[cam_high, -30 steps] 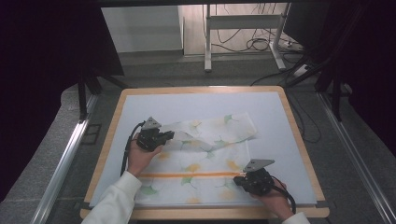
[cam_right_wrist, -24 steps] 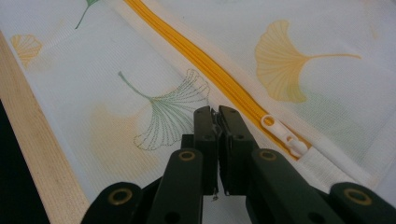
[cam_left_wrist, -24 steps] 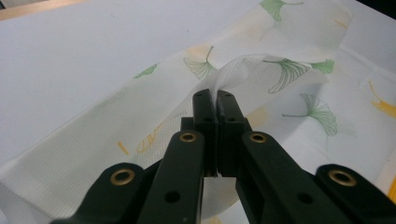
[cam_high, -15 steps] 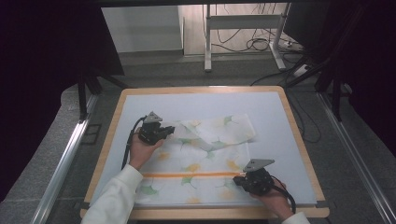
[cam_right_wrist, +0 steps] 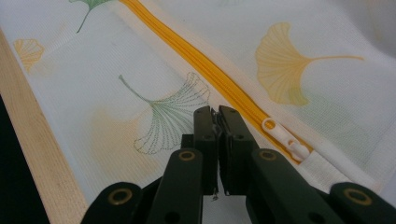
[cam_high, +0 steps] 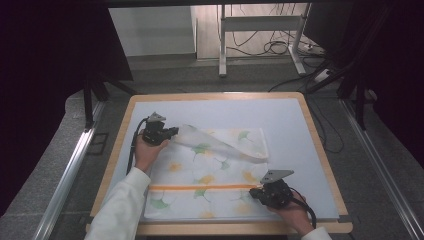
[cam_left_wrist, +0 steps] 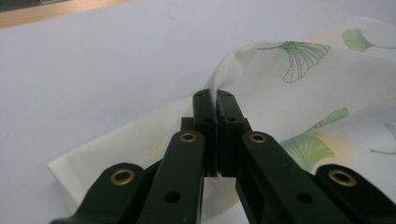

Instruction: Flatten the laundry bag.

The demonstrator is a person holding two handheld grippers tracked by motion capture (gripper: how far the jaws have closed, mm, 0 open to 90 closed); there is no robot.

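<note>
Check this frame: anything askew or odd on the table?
Only the bag: its far left corner is lifted and folded over toward the middle, pinched in the shut left claw, so the fabric lies crooked. The right claw is shut on the bag's edge beside the orange zipper. No spill or damage shows.

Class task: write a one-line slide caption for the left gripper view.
Left tongs shut on a raised fold of the leaf-printed mesh bag above the pale table.
</note>
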